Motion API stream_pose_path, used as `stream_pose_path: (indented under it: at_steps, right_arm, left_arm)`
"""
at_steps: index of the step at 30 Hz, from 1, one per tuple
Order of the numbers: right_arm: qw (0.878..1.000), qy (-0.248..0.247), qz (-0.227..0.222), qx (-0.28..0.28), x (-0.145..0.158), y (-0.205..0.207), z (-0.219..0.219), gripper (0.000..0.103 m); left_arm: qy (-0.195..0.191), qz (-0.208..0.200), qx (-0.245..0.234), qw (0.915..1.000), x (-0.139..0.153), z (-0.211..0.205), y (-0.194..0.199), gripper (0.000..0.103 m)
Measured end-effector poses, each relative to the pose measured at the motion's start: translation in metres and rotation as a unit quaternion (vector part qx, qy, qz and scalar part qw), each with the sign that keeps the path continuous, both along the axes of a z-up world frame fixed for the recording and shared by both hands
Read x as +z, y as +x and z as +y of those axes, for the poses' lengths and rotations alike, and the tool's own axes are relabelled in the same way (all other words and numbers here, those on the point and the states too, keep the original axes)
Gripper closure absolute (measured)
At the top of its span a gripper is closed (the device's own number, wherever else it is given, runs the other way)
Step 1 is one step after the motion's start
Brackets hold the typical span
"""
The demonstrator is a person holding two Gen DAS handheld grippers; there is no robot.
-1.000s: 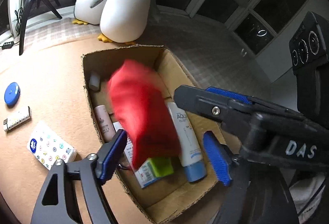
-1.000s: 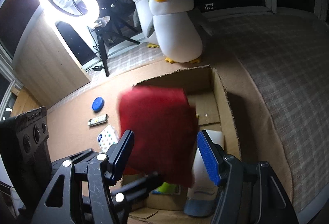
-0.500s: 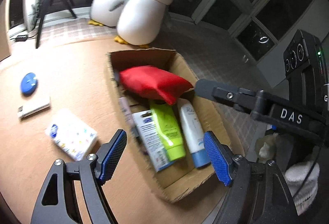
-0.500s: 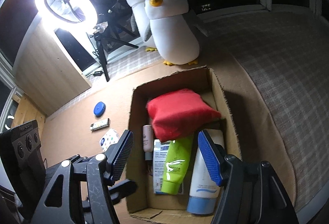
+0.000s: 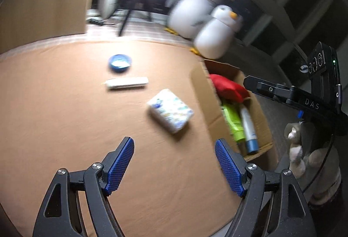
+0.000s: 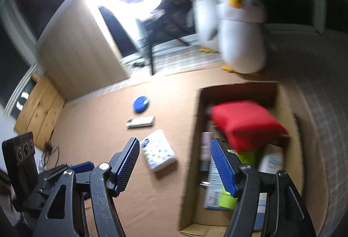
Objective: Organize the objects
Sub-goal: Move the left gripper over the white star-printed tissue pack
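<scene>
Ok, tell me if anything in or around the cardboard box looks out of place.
The red pouch sits tilted on top of the tubes in the cardboard box, not flat. Three items lie outside on the tan mat: a patterned tissue pack, a white stick-shaped item and a blue round disc. Nothing looks spilled or damaged.

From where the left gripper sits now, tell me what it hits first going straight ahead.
Probably the tissue pack: it lies ahead of the open left gripper, slightly right of centre, on the brown mat. Depth is unclear, so the gripper might meet the mat first.
</scene>
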State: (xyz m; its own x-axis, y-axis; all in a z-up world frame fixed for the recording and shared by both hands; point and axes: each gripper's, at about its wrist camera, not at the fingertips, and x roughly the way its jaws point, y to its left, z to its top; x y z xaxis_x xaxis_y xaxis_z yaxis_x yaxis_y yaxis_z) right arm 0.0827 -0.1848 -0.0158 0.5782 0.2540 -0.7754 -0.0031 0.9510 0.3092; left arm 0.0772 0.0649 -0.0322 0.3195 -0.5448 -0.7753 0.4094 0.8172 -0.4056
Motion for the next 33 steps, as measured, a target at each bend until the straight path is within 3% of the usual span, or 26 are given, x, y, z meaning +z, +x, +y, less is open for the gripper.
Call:
stream_pose_path:
  at_steps: [5,11,16,24,33]
  right_arm:
    - [0.997,-0.022,0.046,0.063,-0.017,0.032,0.042,0.039]
    - [0.991,-0.015,0.11,0.074,-0.051,0.068,0.061,0.039]
    - [0.987,-0.029,0.136,0.076,-0.07,0.085,0.073,0.039]
    - [0.983,-0.074,0.164,0.044,-0.092,0.104,0.079,0.039]
    - [0.975,-0.076,0.205,0.05,-0.113,0.11,0.087,0.039]
  left_arm:
    - [-0.007,0.007,0.039,0.9992,-0.001,0.048,-0.007,0.023]
    - [-0.02,0.013,0.076,0.9968,-0.002,0.087,-0.014,0.023]
    - [-0.023,0.012,0.094,0.9952,-0.001,0.109,-0.018,0.023]
    - [-0.025,0.024,0.1,0.9944,-0.008,0.117,-0.021,0.023]
    - [-0.027,0.03,0.095,0.9947,-0.013,0.114,-0.016,0.023]
